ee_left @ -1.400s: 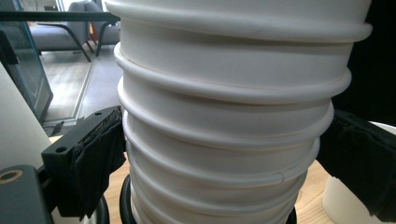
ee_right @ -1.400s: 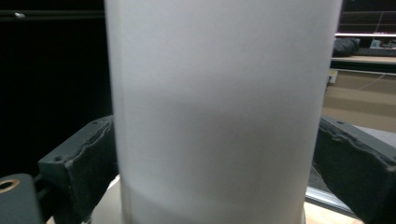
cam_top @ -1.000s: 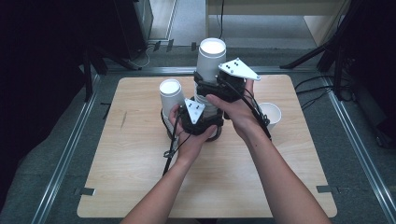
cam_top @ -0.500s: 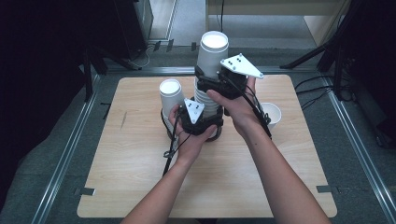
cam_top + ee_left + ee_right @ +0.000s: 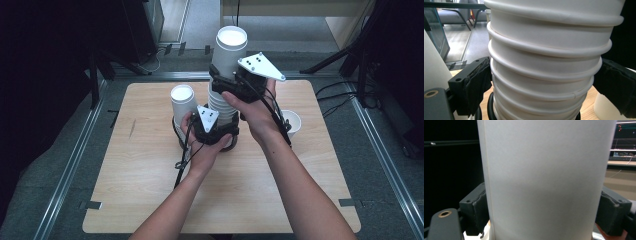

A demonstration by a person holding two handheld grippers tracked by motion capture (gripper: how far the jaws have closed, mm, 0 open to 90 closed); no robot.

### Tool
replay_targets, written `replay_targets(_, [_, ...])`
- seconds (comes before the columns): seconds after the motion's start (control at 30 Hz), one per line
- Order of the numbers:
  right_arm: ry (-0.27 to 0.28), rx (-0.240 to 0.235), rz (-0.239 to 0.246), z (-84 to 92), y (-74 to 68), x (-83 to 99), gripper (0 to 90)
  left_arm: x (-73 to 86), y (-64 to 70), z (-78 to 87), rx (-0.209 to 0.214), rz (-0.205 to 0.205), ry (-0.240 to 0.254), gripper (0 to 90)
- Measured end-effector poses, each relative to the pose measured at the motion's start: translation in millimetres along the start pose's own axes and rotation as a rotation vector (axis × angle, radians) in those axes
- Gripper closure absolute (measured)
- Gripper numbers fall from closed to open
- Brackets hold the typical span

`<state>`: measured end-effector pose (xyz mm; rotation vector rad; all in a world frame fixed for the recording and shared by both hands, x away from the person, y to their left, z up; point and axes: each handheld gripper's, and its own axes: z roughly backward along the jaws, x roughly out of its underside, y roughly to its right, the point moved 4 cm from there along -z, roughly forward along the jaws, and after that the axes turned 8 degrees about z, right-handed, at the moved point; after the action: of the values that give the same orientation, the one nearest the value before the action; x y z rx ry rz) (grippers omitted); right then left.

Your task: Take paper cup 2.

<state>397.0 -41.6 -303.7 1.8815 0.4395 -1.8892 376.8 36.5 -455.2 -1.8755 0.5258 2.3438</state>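
A tall stack of white paper cups (image 5: 222, 104) (image 5: 544, 62) stands at the middle of the wooden table (image 5: 135, 195). My left gripper (image 5: 218, 111) (image 5: 544, 85) is shut on the stack low down, with a black pad pressed against each side. The top cup (image 5: 230, 52) (image 5: 544, 180) sticks up out of the stack. My right gripper (image 5: 229, 76) (image 5: 544, 212) has just been closing its jaws on this cup, and its pads now press on the cup's wall from both sides. Both hands are close together behind the stack.
A single white cup (image 5: 181, 102) stands just left of the stack, touching my left hand. Another white cup (image 5: 292, 122) sits mouth up at the right, beside my right forearm. The left gripper's cable (image 5: 181, 157) trails toward the table's front.
The right gripper and the top cup have risen a little, so more of the cup stands out above the stack. The left gripper and the stack have kept still.
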Motion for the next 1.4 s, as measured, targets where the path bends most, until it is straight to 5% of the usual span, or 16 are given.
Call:
replay_targets(0.2, [0.052, -0.011, -0.034, 6.9, 4.5, -12.5, 15.0, 0.1, -0.1, 0.0, 0.000, -0.001, 0.000, 4.6])
replay_targets(0.33, [0.065, -0.001, -0.005, 9.6, 4.0, -18.2, 15.1, 0.0, -0.1, 0.1, 0.001, -0.001, 0.000, 4.6])
replay_targets(0.9, [0.155, 0.009, -0.010, 40.3, 16.0, -47.9, 15.0, -0.2, 0.0, 0.2, -0.002, -0.001, -0.006, 4.6])
replay_targets(1.4, [0.145, 0.055, 0.005, 76.0, 39.1, -33.2, 15.0, -0.3, -0.2, 0.9, -0.001, -0.009, -0.012, 4.7])
